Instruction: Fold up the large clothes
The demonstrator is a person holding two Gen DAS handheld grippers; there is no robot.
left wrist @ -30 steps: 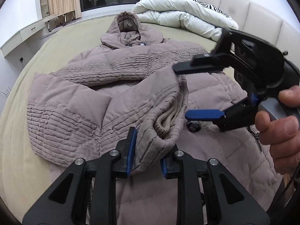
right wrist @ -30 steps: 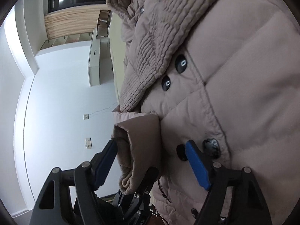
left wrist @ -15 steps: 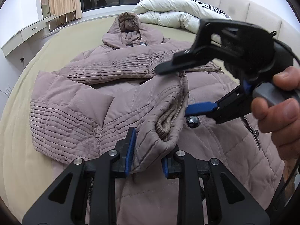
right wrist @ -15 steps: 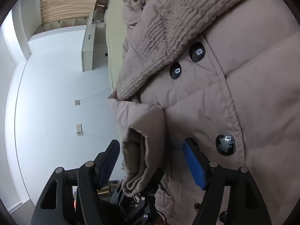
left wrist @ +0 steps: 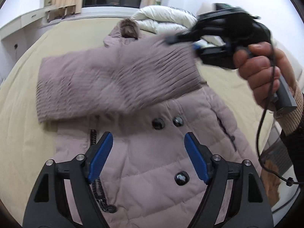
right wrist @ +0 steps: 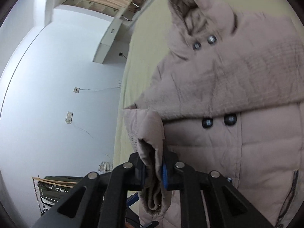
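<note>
Two grippers work over one padded coat (left wrist: 152,161), which lies front-up on the bed (left wrist: 22,95), its hood (left wrist: 128,28) toward the far edge where the white duvet (left wrist: 163,19) is piled. The left gripper (left wrist: 148,157) has just been opening: its blue pads (left wrist: 100,155) now stand wide apart above the coat's buttoned front, with nothing pinched between them, angled down at the cloth. The right gripper (right wrist: 153,171) has just been closing, and its jaws are pressed tight on the cuff end of a sleeve (right wrist: 152,163). From the left wrist view the sleeve (left wrist: 117,79) stretches across the coat's chest, lifted off it at the gripper's end, probably mid-swing given the blur. The right hand (left wrist: 266,72) wraps the handle, gripper raised toward the bed's right edge.
</note>
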